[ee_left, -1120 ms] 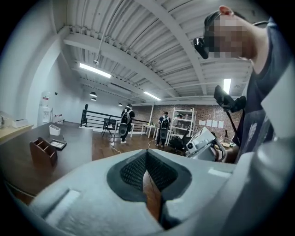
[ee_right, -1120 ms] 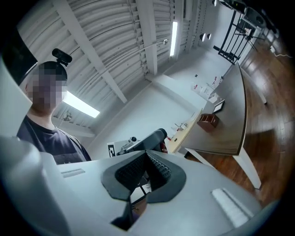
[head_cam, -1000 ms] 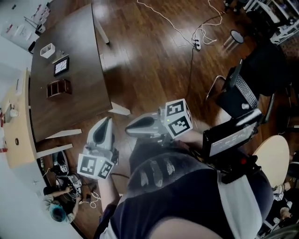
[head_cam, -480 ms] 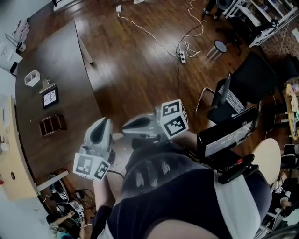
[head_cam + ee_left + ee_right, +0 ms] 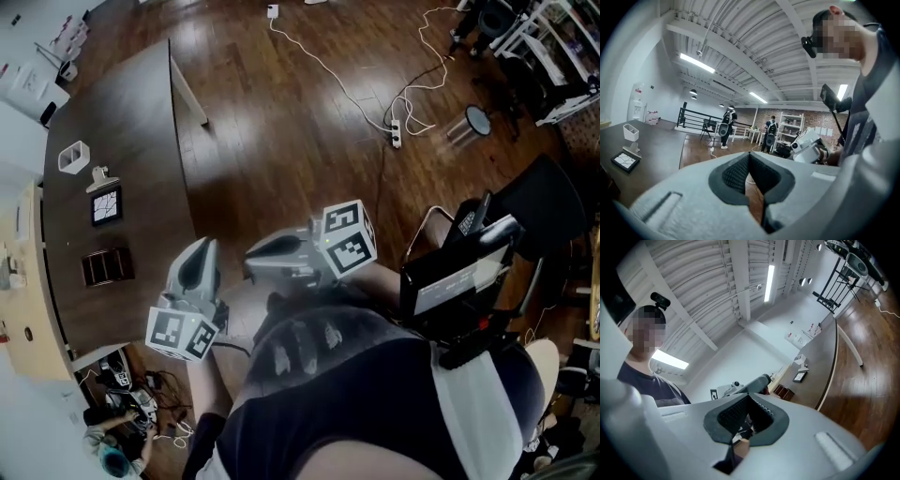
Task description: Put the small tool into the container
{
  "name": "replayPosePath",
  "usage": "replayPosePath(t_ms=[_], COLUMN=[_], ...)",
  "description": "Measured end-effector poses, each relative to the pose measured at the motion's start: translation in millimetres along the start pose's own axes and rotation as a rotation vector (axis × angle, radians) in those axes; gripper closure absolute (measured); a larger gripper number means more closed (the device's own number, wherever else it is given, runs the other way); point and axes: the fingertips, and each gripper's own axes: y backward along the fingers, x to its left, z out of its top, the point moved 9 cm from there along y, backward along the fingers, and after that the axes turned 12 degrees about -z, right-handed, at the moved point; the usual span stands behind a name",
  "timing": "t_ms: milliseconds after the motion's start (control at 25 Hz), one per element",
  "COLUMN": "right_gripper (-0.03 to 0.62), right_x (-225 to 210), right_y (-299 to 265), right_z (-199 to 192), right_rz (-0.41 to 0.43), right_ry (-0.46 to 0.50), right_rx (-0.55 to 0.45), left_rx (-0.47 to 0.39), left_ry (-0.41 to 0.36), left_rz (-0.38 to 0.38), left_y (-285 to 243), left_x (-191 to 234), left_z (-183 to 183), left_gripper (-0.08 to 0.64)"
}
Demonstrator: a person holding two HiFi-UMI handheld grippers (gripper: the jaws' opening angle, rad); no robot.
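Observation:
Both grippers are held close to the person's body, away from the dark table (image 5: 141,122). My left gripper (image 5: 203,247) points up the view, shut and empty. My right gripper (image 5: 251,266) points left, also shut with nothing between its pads. On the table stand a small white container (image 5: 73,157), a small pale object (image 5: 99,175), a black square tile (image 5: 106,205) and a brown wooden holder (image 5: 106,266). In the left gripper view, the white container (image 5: 631,132) and tile (image 5: 626,161) lie far left of the shut left gripper (image 5: 749,157). The right gripper (image 5: 749,399) faces the table (image 5: 820,362) from a distance.
Cables and a power strip (image 5: 397,139) lie on the wooden floor. A round stool (image 5: 478,122) and a black chair (image 5: 553,197) stand at the right. A black device (image 5: 459,281) hangs at the person's side. Two people (image 5: 725,126) stand far off.
The head view has swung, so the table and floor have shifted in the picture. Both grippers keep nearly the same pose near the body and stay shut.

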Motion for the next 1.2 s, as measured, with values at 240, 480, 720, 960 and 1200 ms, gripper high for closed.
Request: replayPosePath(t_ms=[240,480,720,960,1200], right_gripper=[0.594,0.594,0.594,0.594,0.594], right_x=[-51.1,-97.6,-128.9,-144.6,-160.8], right_y=[70.1,103.3,116.3,80.6,22.3], right_z=[44.8,71.6,102.8,126.3,166.6], right_rz=[0.033,0.115,0.143,0.156,0.123], right_ry=[0.064,-0.007,-0.037,-0.003,0.086], right_rx=[0.059,0.066,0.059,0.129,0.211], left_rx=[0.046,0.109,0.173,0.149,0.005], left_ry=[-0.015,-0.036,-0.058,-0.031,-0.010], left_rz=[0.100,0.169,0.192,0.293,0.357], left_y=[-83.2,-142.4,-173.6,-157.6,-131.2], left_x=[-8.2,-10.4,-1.4,37.8,101.0], left_z=[14.3,21.9,39.2,46.3,53.5], left_gripper=[0.563,0.563,0.563,0.563,0.563])
